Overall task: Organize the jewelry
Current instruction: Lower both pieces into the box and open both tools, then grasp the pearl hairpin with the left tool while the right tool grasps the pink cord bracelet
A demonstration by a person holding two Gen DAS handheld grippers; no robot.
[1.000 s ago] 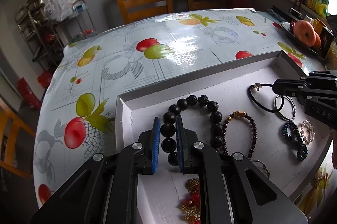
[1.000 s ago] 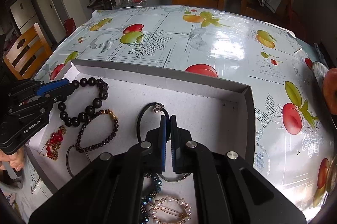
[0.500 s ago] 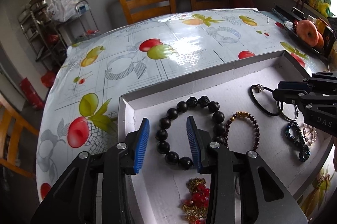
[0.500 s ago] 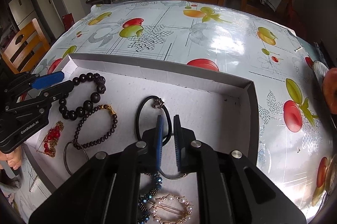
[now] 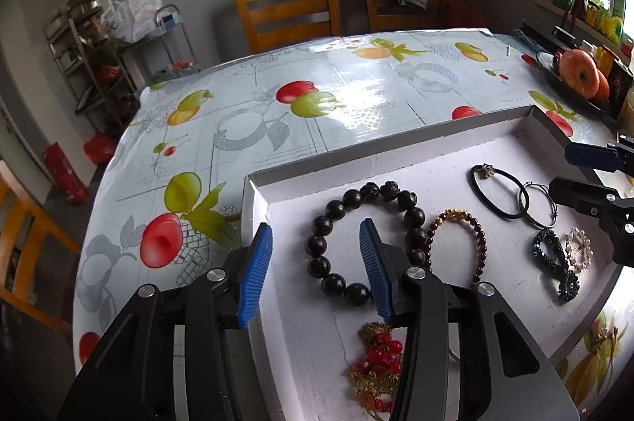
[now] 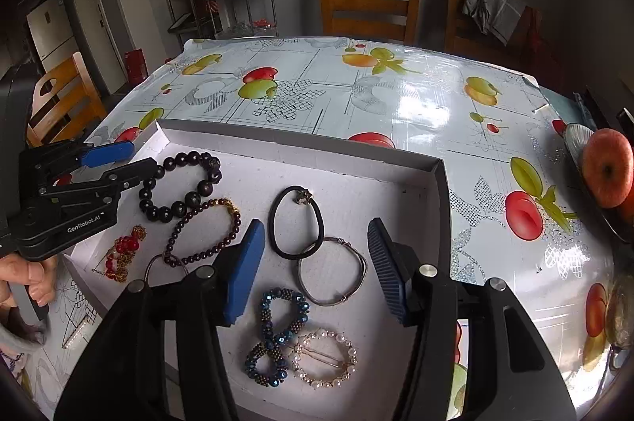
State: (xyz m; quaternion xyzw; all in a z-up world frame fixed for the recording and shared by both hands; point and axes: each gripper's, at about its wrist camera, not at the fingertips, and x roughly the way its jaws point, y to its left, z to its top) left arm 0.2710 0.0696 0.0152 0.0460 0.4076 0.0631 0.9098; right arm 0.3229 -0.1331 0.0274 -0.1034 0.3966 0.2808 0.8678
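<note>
Jewelry is all lying flat inside a shallow white box (image 6: pixel 301 153) that is sitting on a table with a fruit-print cloth (image 6: pixel 396 92). Left gripper (image 5: pixel 315 264) is hovering over the box's left end with its blue pads spread wide, gripping nothing; one pad is sitting over the box's left wall, the other over the black bead bracelet (image 5: pixel 356 199). That bracelet is resting in the left part of the box, and a dark red bead bracelet (image 5: pixel 459 242) with a gold charm is lying just beside it on the right, seeming to touch it. Red and gold chain piece (image 5: pixel 374 353) is lying near the front edge, partly hidden behind the left gripper's finger.

Right gripper (image 6: pixel 315 268) is also standing wide apart and holding nothing, hanging above the middle of the box. Between its pads, the black hair tie (image 6: pixel 295 224) and a thin silver bangle (image 6: pixel 332 271) are lying, overlapping at their edges. Closer to the front edge, a blue beaded figure-eight piece (image 6: pixel 275 335) is touching a round pearl brooch (image 6: pixel 325 357). A thin ring (image 6: pixel 164 264) is showing partly behind the right gripper's left finger.

A plate of fruit (image 6: pixel 606 171) is sitting at the table's right edge, well apart from the box.
</note>
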